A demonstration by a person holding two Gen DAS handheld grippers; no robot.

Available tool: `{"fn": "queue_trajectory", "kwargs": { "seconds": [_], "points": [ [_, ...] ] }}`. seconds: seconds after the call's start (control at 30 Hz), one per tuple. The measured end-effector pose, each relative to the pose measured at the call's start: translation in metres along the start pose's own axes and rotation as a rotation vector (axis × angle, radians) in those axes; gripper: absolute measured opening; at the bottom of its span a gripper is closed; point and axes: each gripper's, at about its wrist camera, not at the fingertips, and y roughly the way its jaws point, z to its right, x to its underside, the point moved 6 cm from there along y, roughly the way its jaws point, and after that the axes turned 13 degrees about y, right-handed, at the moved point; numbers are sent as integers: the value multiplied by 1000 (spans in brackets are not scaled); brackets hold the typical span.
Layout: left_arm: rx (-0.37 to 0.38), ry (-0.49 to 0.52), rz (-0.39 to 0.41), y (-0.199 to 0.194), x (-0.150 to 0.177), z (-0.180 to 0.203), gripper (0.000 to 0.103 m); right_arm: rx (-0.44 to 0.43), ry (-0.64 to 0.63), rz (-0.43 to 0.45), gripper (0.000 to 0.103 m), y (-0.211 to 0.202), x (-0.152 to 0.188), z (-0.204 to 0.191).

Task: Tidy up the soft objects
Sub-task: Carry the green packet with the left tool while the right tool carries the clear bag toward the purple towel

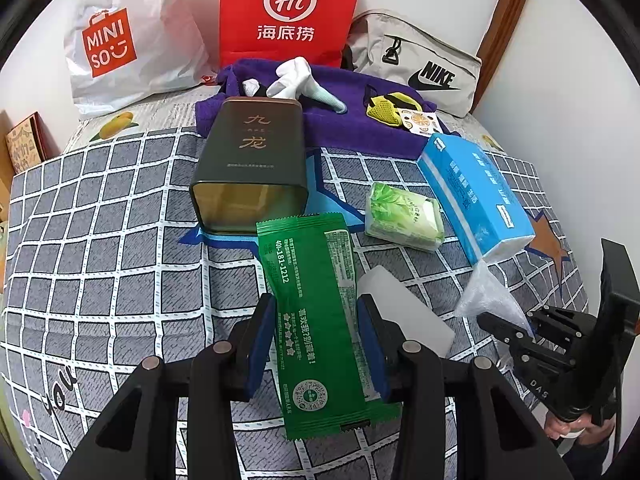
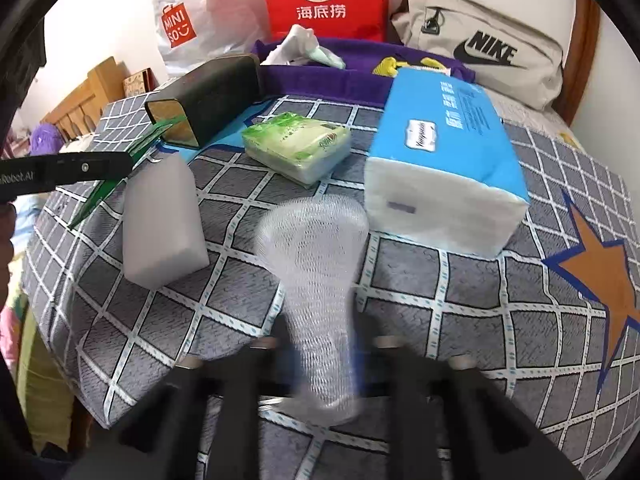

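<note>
Green packet [image 1: 316,320] lengthwise in L gripper [image 1: 316,344], prob gripped

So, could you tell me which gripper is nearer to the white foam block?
Left. The left gripper, its fingers around the green packet, sits right beside the white foam block; the right gripper, holding the white foam net, is farther away.

The right gripper [image 2: 320,356] and the white foam net sleeve [image 2: 316,280] between its fingers are smeared by motion blur in the right wrist view, so the grip cannot be read. In the left wrist view, the green sachet [image 1: 316,320] covers part of the white foam block [image 1: 404,312] and the front rim of the dark tin [image 1: 248,168]. The red Haidilao bag [image 1: 288,12] is cut off by the top edge.
</note>
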Motion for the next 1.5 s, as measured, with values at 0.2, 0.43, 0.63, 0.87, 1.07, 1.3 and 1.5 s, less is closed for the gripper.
{"fn": "queue_trajectory", "kwargs": {
  "seconds": [0.2, 0.43, 0.63, 0.87, 1.07, 1.3, 1.5],
  "points": [
    [-6, 9, 23, -11, -4, 5, 40, -18, -33, 17, 9, -20, 1, -4],
    [-26, 27, 53, -30, -16, 11, 40, -51, -61, 67, 9, -49, -13, -17],
    [-66, 32, 93, -52, -34, 8, 40, -48, -51, 119, 9, -70, -43, -18],
    [-131, 29, 114, -61, -54, 3, 39, -50, -7, 156, 9, -81, -79, -10],
    [-140, 9, 125, -59, -69, 0, 40, -38, 7, 170, 9, -81, -105, -4],
    [-165, -34, 137, -55, -92, -17, 39, -30, 21, 180, 9, -75, -136, 2],
    [-171, -35, 139, -46, -113, -28, 39, -21, 37, 185, 9, -65, -163, 7]
  ]
}}
